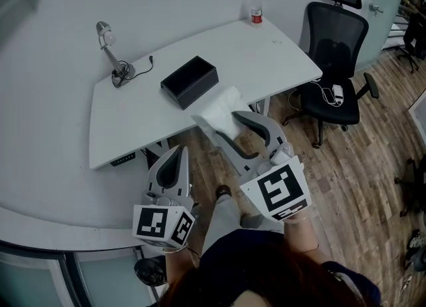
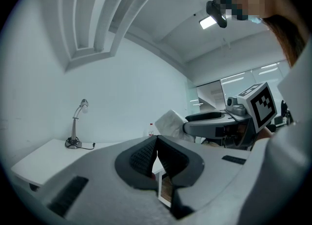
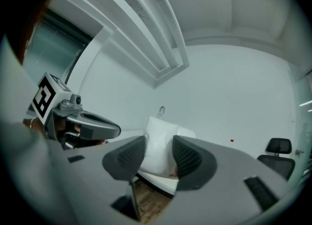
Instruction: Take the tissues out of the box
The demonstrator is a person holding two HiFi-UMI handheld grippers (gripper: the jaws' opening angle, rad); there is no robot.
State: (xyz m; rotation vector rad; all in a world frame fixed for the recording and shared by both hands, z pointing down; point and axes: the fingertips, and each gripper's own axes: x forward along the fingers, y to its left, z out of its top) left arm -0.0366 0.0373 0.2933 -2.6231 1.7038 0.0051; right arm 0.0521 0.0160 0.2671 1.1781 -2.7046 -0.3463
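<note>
From your head view the box (image 1: pixel 190 80) shows only a dark inside, so you cannot tell whether anything is left in it. In your right gripper view the jaws cover both sides and the lower edge of the tissues (image 1: pixel 214 107), and the chair (image 3: pixel 279 147) is cut off at the frame's rim. The bottle (image 1: pixel 256 8) is too small for its label to be read. You have two grippers. Your right gripper (image 3: pixel 159 144) is clenched on the tissues, one white wad held in the air at the near edge of the bench (image 1: pixel 133 119), close to the box but apart from it. Your left gripper (image 2: pixel 156 146) has its jaws pressed together with nothing between them. On the bench stand one box, one lamp (image 1: pixel 110 49) and one bottle; one chair stands on the floor (image 1: pixel 373 166). The tissues look soft, creased and roughly rectangular. The box is black, rectangular and open-topped, and the bench is white and smooth with rounded corners. The pads (image 3: pixel 128 157) are dark and ribbed, and the floor is wood planks.
</note>
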